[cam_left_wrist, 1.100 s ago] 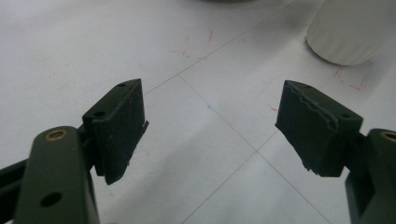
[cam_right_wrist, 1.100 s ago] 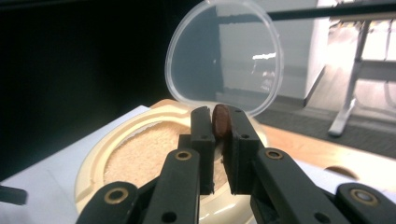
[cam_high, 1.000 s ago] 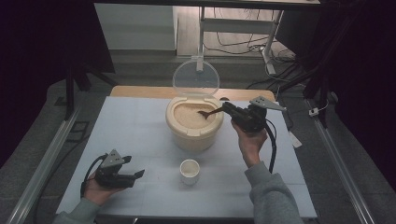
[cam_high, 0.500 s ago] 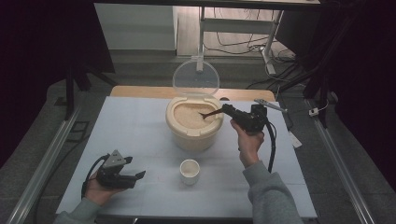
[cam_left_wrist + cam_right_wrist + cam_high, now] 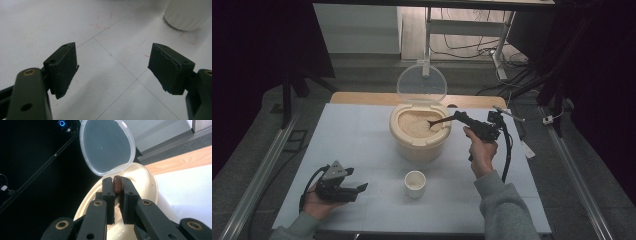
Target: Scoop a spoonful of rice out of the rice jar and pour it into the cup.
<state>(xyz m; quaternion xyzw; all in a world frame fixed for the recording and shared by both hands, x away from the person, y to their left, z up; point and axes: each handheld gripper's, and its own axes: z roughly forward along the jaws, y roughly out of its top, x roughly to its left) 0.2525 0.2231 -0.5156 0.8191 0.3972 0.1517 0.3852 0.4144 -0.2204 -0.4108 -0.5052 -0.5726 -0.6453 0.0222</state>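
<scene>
1. High view: a cream rice container (image 5: 419,132) stands near the middle of the table's far edge, its clear lid (image 5: 421,83) hinged upright behind it and pale grain filling it. The right gripper (image 5: 460,118), raised in the right hand (image 5: 482,150), holds a dark brown spoon (image 5: 439,121) whose bowl end dips into the grain. A small white cup (image 5: 415,183) stands apart in front of the container, toward the near edge. The left gripper (image 5: 358,189) rests in the left hand (image 5: 314,200) near the near-left corner of the table (image 5: 357,135), pointing toward the cup.

2. Left gripper view: it shows what the high view cannot, the two black fingers (image 5: 63,68) spread wide with nothing between them, over bare white table (image 5: 50,25) crossed by thin lines and faint red marks. The cup (image 5: 190,13) is cut off at the top right corner, so its inside is hidden.

3. Right gripper view: the fingers (image 5: 108,192) stand narrow, pinching the spoon's rounded brown handle end (image 5: 117,185). The spoon's bowl and the grain are hidden behind the fingers. The lid (image 5: 107,146) and the container's cream rim (image 5: 147,185) lie beyond them.
</scene>
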